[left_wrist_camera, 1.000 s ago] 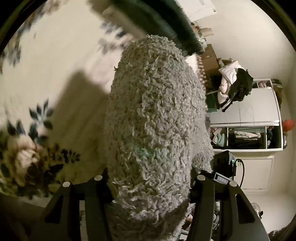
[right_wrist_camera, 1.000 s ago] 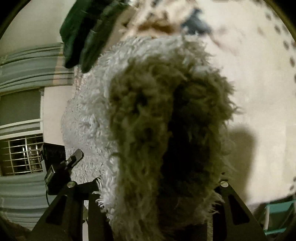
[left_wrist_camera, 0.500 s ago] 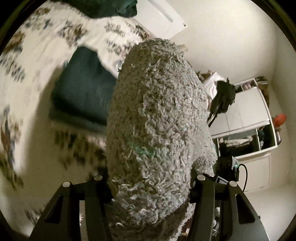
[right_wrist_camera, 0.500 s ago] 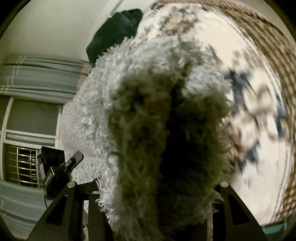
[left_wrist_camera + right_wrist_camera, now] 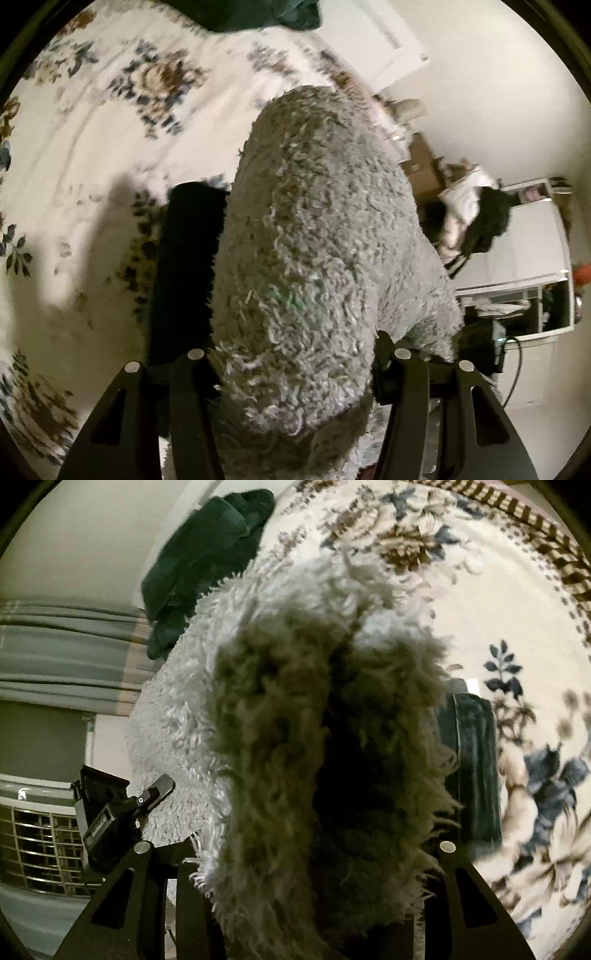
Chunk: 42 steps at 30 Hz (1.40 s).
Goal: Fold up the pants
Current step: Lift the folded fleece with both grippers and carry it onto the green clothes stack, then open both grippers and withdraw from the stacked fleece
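The fluffy grey pants (image 5: 314,258) fill the middle of both wrist views. My left gripper (image 5: 295,373) is shut on a thick bunch of them, and the fabric hides the fingertips. My right gripper (image 5: 306,864) is shut on another bunch of the same grey pants (image 5: 295,720), held above the floral bedspread (image 5: 498,609). The pants span between the two grippers. A folded dark green garment lies on the bed below, in the left wrist view (image 5: 184,266) and in the right wrist view (image 5: 469,768).
A heap of dark green clothes (image 5: 207,561) lies at the far side of the bed, and shows in the left wrist view (image 5: 255,14) too. A white cabinet (image 5: 517,266) with clothes draped on it stands to the right. A window with curtains (image 5: 48,657) is on the left.
Both grippers have carried the grey pants across the bed. The folded dark green garment now lies just beneath the pants, and the far heap has come into view.
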Each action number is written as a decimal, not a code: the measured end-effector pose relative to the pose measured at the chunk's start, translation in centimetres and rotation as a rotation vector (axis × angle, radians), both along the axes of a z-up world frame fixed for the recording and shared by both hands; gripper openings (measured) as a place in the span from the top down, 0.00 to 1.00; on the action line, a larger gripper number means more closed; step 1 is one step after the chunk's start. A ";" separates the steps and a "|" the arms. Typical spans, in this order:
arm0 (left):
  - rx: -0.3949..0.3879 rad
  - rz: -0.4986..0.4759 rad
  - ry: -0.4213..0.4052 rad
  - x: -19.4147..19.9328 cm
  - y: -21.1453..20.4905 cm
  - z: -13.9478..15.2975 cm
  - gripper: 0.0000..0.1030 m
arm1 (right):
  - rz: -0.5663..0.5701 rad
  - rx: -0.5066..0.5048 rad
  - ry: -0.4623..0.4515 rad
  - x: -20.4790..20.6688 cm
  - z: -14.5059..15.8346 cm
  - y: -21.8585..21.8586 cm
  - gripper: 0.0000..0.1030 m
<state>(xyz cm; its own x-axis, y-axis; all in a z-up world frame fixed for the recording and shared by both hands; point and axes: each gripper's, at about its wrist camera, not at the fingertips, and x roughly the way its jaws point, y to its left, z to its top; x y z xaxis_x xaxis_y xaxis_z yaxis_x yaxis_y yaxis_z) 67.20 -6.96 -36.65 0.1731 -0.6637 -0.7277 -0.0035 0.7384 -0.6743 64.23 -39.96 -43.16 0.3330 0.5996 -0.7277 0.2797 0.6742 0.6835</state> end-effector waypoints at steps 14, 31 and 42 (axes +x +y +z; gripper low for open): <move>0.411 0.004 -0.165 -3.3 -0.4 3.6 0.26 | 0.015 -0.380 -0.013 -2.7 4.5 -1.3 0.03; 0.645 -0.032 -0.366 -15.8 -4.3 13.6 0.26 | -0.081 -0.827 -0.104 -17.5 18.4 4.7 0.00; 0.617 0.018 -0.505 -26.4 -5.1 24.4 0.26 | -0.107 -0.859 -0.281 -30.5 32.1 5.8 0.00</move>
